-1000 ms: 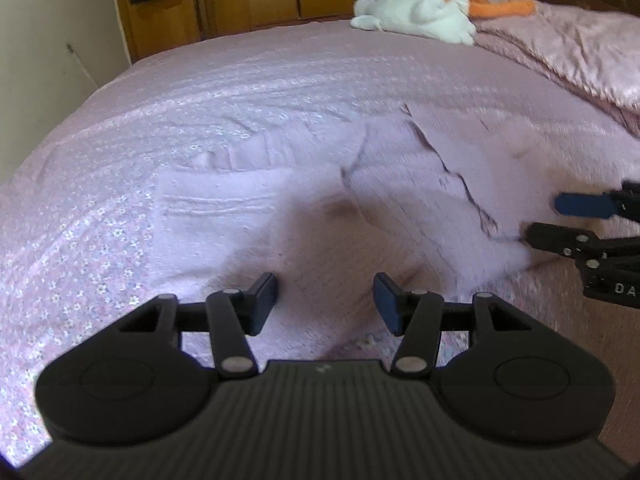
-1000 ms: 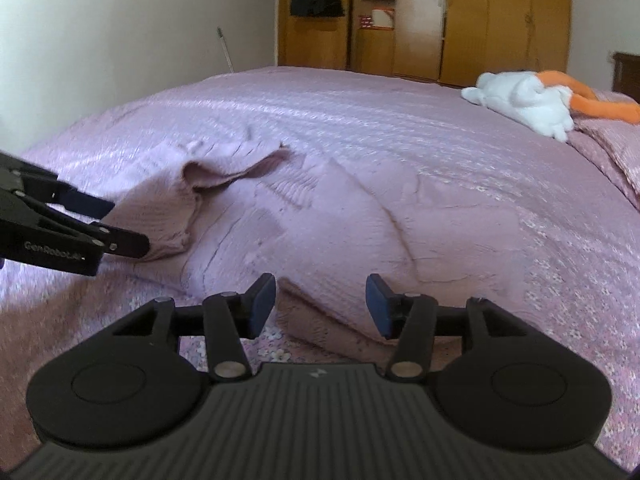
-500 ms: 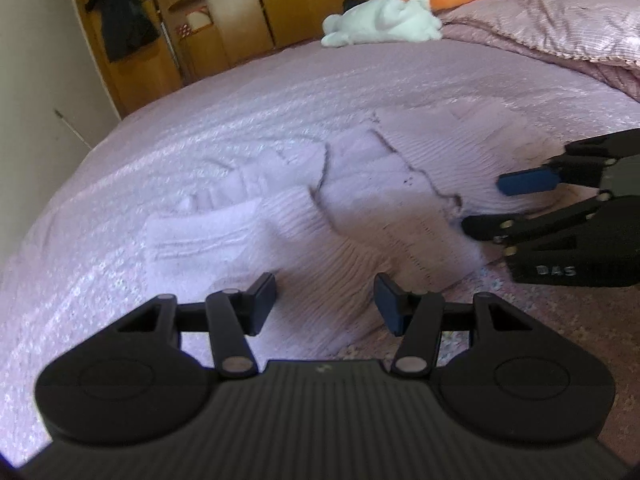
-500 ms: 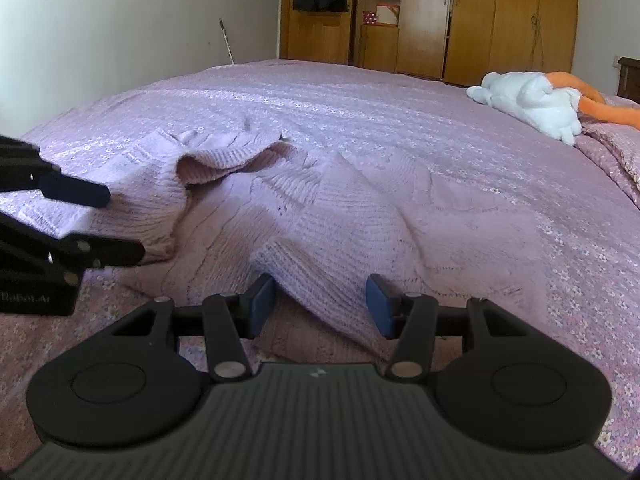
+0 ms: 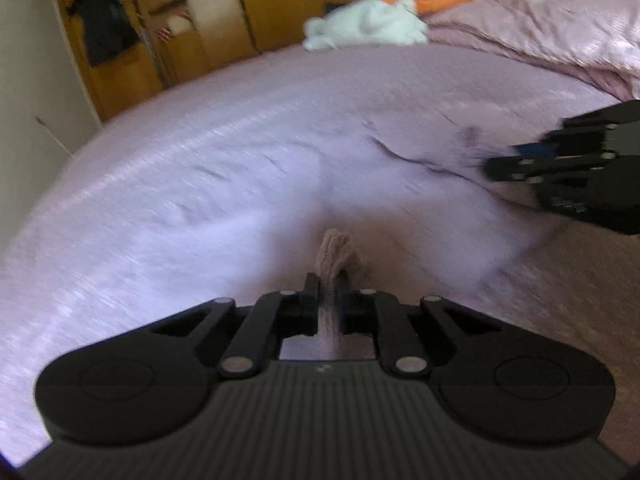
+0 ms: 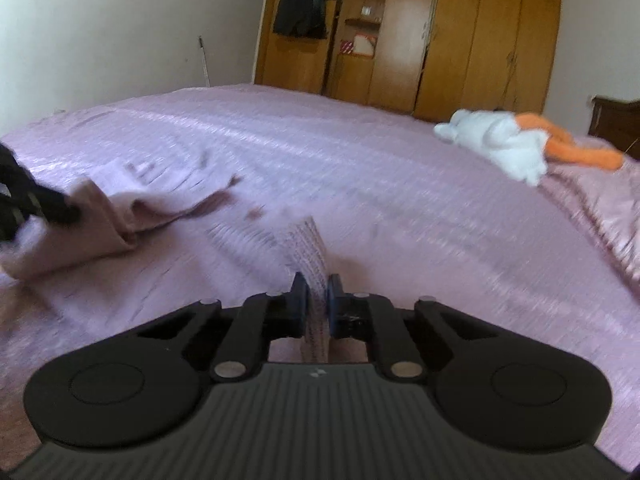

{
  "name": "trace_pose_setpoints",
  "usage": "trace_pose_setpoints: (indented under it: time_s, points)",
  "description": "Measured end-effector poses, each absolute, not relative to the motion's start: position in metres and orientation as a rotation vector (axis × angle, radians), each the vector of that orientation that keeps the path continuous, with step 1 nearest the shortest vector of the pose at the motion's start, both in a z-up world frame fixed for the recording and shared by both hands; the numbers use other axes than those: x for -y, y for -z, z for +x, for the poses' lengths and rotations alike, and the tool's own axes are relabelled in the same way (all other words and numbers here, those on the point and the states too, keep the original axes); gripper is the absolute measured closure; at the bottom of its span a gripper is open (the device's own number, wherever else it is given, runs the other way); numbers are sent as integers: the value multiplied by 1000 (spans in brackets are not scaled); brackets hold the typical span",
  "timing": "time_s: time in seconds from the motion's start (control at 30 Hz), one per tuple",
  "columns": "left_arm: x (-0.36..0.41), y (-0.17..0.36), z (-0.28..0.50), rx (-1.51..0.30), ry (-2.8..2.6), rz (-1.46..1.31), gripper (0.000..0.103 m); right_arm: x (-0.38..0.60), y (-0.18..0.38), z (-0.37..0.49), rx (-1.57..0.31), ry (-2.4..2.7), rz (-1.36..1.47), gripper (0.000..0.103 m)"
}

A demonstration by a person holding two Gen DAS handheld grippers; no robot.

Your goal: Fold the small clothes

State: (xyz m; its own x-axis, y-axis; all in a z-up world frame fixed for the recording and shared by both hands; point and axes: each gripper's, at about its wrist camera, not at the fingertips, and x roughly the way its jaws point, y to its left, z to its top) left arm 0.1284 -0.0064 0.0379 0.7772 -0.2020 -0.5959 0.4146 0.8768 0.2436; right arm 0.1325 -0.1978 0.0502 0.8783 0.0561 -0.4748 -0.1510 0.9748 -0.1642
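A small lilac knitted sweater (image 5: 400, 200) lies spread on the bed. My left gripper (image 5: 327, 282) is shut on a bunched fold of its near edge, which sticks up between the pads. My right gripper (image 6: 317, 286) is shut on a ribbed edge of the sweater (image 6: 304, 240), standing up between its pads. In the left wrist view the right gripper (image 5: 496, 168) shows at the right edge, closed on the cloth. In the right wrist view the left gripper (image 6: 60, 210) shows at the left edge, gripping a lifted fold. Both views are blurred.
The bed (image 6: 360, 168) has a lilac patterned cover. A white and orange plush toy (image 6: 504, 144) lies near the far side, beside a rumpled pink quilt (image 5: 552, 28). Wooden wardrobes (image 6: 440, 32) with dark clothing hanging stand behind, and a white wall is on the left.
Both grippers went from open, over the sweater's near edge, to shut on folds of the knit. The cloth now rises at both grips. Both views have shifted and blurred.
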Motion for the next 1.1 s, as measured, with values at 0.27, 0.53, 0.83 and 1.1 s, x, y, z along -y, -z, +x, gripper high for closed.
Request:
trace_pose_setpoints:
  time_s: [0.27,0.53,0.83,1.1]
  points:
    - [-36,-80,199,-495,118,403,93,230,-72,189,-432,26,-280,94]
    - [-58,-63,270,-536,15,390,94,259,-32,249,-523,142,-310,94]
    - [-67,2,290,-648,-61,438,90,264,1,265,-600,166,-357,92]
    - [-74,-10,281,-677,-71,387,52,290,-14,255,-589,197,-173,51]
